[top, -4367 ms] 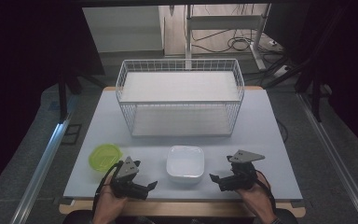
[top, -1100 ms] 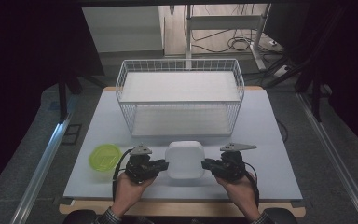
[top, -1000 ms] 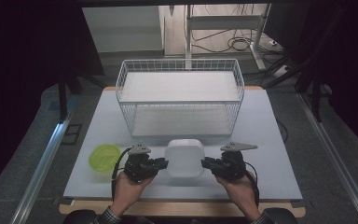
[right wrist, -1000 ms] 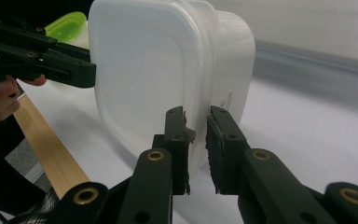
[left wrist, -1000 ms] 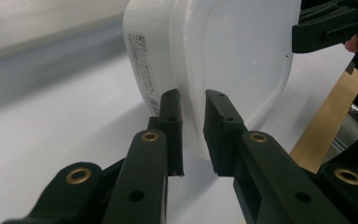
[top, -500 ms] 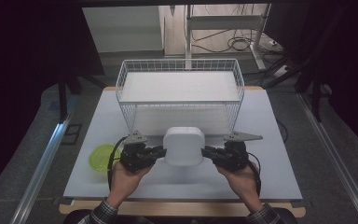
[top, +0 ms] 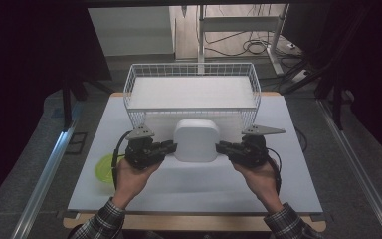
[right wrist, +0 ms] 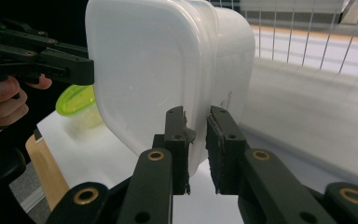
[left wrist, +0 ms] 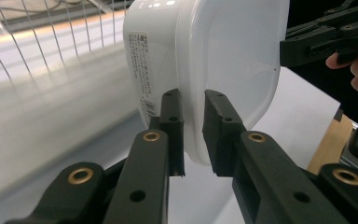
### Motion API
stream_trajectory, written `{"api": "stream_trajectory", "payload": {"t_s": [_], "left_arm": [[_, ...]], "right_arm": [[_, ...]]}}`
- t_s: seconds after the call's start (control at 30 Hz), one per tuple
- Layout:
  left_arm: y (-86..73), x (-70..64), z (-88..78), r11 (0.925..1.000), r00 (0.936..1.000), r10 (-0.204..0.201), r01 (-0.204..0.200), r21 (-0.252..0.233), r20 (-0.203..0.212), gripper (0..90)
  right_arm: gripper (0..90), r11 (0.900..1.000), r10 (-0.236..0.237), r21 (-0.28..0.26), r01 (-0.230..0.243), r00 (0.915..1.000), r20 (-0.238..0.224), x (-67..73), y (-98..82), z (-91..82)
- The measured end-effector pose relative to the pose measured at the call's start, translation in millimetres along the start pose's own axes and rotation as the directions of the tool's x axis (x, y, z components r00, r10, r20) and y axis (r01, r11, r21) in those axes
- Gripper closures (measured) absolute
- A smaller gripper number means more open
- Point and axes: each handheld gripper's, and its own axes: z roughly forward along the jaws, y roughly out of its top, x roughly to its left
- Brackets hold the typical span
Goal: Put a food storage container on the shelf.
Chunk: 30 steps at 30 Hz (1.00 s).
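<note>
White tabletop lies beneath both hands. Left gripper and right gripper each pinch an opposite rim of the white lidded container, which has risen off the table since a second ago; it now hangs between them, with the wire basket just beyond, probably its destination. A green-lidded tub sits beside the left hand.

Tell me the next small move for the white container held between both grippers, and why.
Probably carry it forward and a little higher, over the wire basket's near rim. The left gripper and right gripper each clamp an opposite edge of the white container, which hangs above the table, just short of that rim.
</note>
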Motion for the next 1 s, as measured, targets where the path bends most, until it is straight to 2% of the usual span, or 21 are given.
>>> {"api": "stream_trajectory", "payload": {"t_s": [0.17, 0.47, 0.77, 1.0], "left_arm": [[18.1, 3.0, -7.4, 0.9997, 0.9998, 0.011, -0.011, -0.024, -0.015, 79.0], [38.8, 7.9, -14.8, 0.9983, 0.9996, 0.011, -0.012, -0.057, -0.024, 79.1], [61.8, 14.0, -20.2, 0.9964, 0.9994, 0.015, -0.018, -0.083, -0.03, 79.1], [72.2, 19.6, -21.9, 0.9955, 0.9995, 0.005, -0.007, -0.094, -0.03, 79.1]], "right_arm": [[79.1, 1.0, -0.007, -0.016, 0.007, 0.9999, -0.009, -0.9, 19.5, -0.5], [79.0, 0.999, -0.011, -0.036, 0.01, 0.9998, -0.019, -2.9, 43.2, 1.1], [78.9, 0.998, -0.039, -0.053, 0.039, 0.9992, -0.001, -1.9, 71.8, -2.3], [78.9, 0.997, -0.044, -0.058, 0.044, 0.999, 0.004, -3.2, 86.1, -1.3]]}}
